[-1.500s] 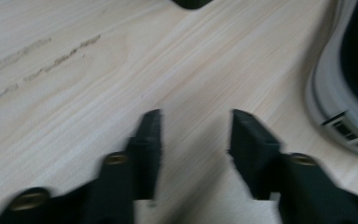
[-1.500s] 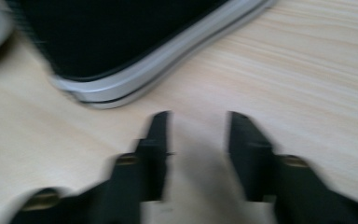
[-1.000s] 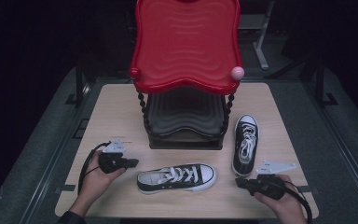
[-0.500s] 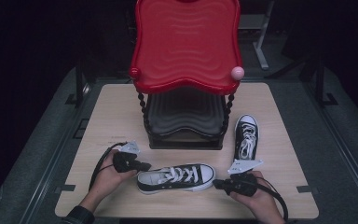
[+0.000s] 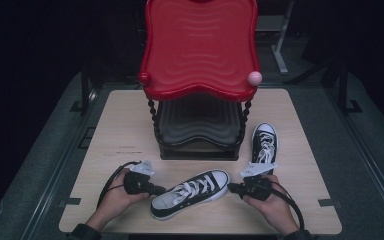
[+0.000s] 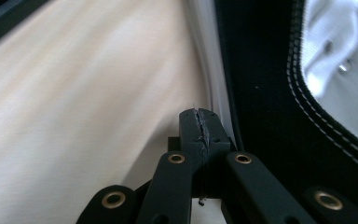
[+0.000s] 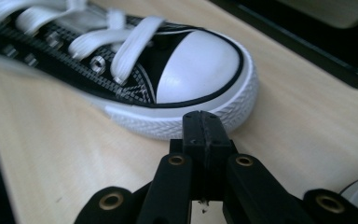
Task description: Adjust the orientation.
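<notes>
The black canvas sneaker with white laces and white rubber toe cap [image 5: 190, 194] lies on its sole at the lower centre of the high view, on the pale wooden table [image 5: 120, 125]. We judge we are turning or nudging it: our left gripper [image 6: 200, 122], jaws pressed together on nothing, touches its heel side, and our right gripper [image 7: 205, 123], likewise closed and empty, meets the toe's ribbed rim. Next we should push gently from both ends, or open to grasp.

Both hands low and apart, left gripper [image 5: 155, 190] and right gripper [image 5: 231, 188] fingers pressed together.
</notes>
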`<state>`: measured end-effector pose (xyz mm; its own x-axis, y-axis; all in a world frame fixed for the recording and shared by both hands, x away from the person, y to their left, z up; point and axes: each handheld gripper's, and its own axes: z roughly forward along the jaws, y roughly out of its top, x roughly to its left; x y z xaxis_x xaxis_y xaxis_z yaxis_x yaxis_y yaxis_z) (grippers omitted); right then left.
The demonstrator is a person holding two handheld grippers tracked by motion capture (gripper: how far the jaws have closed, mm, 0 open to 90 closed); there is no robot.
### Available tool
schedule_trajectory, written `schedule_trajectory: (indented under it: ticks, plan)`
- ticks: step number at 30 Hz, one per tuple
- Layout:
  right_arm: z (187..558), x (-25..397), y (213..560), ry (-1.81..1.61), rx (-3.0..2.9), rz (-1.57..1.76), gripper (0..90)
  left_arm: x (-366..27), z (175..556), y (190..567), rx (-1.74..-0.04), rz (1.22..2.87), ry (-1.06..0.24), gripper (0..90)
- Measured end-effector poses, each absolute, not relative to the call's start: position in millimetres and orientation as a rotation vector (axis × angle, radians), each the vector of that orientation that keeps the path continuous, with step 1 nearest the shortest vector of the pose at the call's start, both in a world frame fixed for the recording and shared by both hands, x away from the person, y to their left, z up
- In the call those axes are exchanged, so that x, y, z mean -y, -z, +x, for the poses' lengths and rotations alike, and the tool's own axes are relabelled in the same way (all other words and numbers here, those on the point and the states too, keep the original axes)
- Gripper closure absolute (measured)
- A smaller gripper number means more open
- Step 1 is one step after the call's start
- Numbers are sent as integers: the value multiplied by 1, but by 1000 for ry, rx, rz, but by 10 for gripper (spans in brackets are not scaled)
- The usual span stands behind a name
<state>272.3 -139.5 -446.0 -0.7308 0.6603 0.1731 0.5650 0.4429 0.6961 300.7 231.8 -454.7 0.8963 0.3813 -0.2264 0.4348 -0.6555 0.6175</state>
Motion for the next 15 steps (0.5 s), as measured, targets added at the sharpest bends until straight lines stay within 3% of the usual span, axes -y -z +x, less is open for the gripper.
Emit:
schedule_trajectory:
  ticks: [15]
  plan:
    - [318, 102, 448, -1108, -2426, 1178, 900, -184, 267, 458, -388, 2407, 220, 898]
